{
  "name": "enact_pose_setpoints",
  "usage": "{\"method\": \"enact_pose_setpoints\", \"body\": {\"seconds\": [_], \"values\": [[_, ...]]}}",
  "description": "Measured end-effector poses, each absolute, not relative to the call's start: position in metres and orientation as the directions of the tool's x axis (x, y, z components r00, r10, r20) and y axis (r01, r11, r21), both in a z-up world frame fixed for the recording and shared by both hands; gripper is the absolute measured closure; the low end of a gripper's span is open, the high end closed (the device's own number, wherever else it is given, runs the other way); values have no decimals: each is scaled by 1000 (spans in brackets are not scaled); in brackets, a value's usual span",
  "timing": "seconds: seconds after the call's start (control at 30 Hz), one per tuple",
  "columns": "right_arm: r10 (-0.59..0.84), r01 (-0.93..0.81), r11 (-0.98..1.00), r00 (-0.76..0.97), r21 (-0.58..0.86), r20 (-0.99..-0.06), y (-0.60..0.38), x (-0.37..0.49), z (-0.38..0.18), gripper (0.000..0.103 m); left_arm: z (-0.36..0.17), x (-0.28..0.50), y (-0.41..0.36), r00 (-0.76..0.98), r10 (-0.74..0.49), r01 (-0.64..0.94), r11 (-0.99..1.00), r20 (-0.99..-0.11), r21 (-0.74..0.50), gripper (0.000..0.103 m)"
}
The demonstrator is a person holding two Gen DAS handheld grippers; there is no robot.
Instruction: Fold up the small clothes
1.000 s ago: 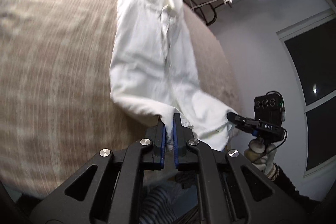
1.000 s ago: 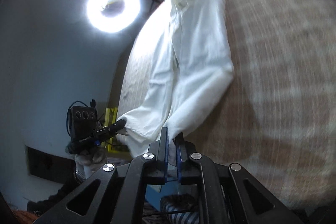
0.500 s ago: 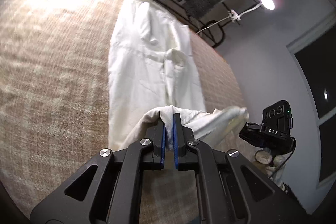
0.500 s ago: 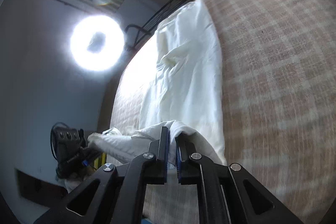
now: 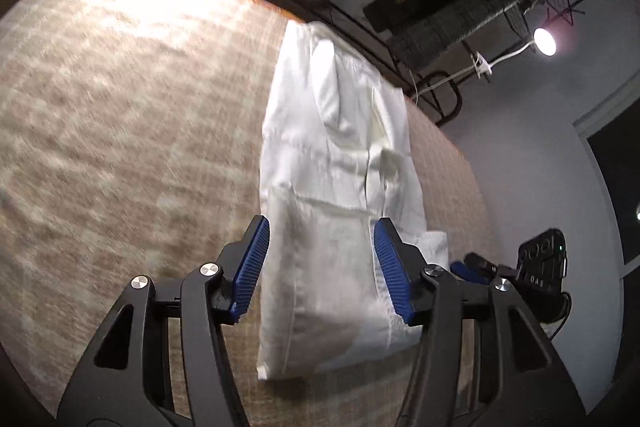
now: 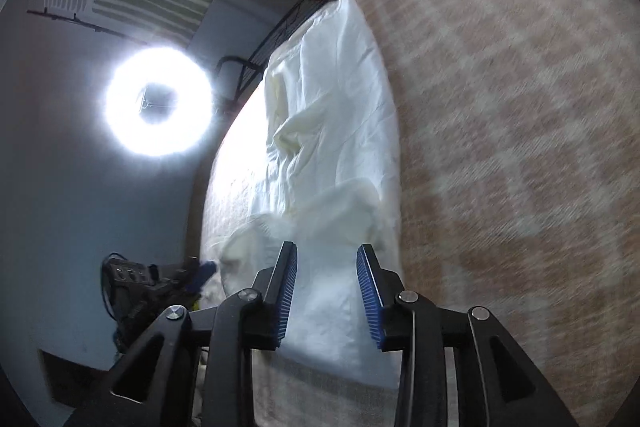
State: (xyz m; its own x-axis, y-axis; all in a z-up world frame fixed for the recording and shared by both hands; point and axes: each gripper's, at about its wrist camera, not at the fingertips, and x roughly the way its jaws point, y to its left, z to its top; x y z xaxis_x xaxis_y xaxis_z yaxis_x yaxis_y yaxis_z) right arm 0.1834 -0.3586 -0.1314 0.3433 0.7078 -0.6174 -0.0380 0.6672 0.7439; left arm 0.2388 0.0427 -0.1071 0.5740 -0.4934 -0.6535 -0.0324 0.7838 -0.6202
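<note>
While the fold is being laid down, one broad bed surface covered in beige-and-tan checked woven cloth (image 5: 132, 131) spreads ahead of and beside both tools, and on it lies one white cotton garment (image 5: 336, 163), long and narrow, its near end doubled over itself just ahead of the fingers. One left gripper (image 5: 322, 269) and one right gripper (image 6: 329, 293) are counted, each with two ribbed blue pads; both have just been opening, and each now stands spread with the doubled white layer seen between the pads but not pinched. For a clean step, judged from this view, both tools should back straight off without snagging the cloth, so that the folded edge stays square; the rumpled mound ahead of the right gripper probably needs smoothing.
</note>
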Motion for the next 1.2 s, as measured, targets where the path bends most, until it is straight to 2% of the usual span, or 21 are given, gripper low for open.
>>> {"method": "enact_pose_setpoints", "body": {"seconds": [0.33, 0.53, 0.57, 0.6, 0.67, 0.77, 0.8, 0.87, 0.93, 0.97, 1.0, 1.07, 1.2], "values": [[621, -128, 777, 323, 617, -715, -361, 170, -133, 63, -133, 220, 38, 474, -530, -32, 788, -703, -615, 48], [566, -221, 824, 328, 521, -757, -338, 166, -129, 62, -132, 223, 11, 466, -495, 61, 845, -734, -531, 48], [552, -239, 834, 330, 498, -765, -331, 166, -129, 63, -133, 225, 9, 465, -500, 73, 844, -730, -532, 52], [538, -258, 842, 332, 474, -775, -326, 165, -129, 64, -135, 227, 8, 459, -513, 88, 839, -725, -538, 70], [525, -290, 847, 328, 445, -785, -316, 163, -132, 83, -138, 231, 8, 444, -526, 112, 836, -725, -537, 95], [605, -286, 795, 310, 535, -733, -322, 163, -131, 93, -131, 230, 20, 447, -618, 124, 759, -647, -639, 97], [651, -273, 759, 302, 592, -696, -329, 163, -130, 94, -127, 228, 24, 455, -660, 140, 716, -598, -683, 97], [767, -242, 636, 305, 733, -565, -350, 163, -128, 95, -124, 228, 37, 466, -733, 163, 622, -496, -766, 97], [847, -228, 509, 307, 830, -434, -364, 165, -134, 95, -134, 235, 45, 460, -739, 143, 609, -492, -780, 97], [868, -220, 469, 296, 856, -399, -368, 166, -140, 95, -145, 240, 47, 443, -735, 107, 612, -514, -783, 97], [869, -208, 463, 296, 861, -396, -370, 168, -145, 95, -156, 244, 50, 434, -714, 62, 632, -550, -772, 97], [843, -157, 510, 286, 846, -455, -368, 175, -161, 95, -172, 248, 52, 437, -661, 16, 684, -610, -729, 94], [778, -117, 611, 271, 783, -566, -363, 185, -174, 88, -167, 249, 39, 438, -596, 62, 767, -673, -638, 91]]}}
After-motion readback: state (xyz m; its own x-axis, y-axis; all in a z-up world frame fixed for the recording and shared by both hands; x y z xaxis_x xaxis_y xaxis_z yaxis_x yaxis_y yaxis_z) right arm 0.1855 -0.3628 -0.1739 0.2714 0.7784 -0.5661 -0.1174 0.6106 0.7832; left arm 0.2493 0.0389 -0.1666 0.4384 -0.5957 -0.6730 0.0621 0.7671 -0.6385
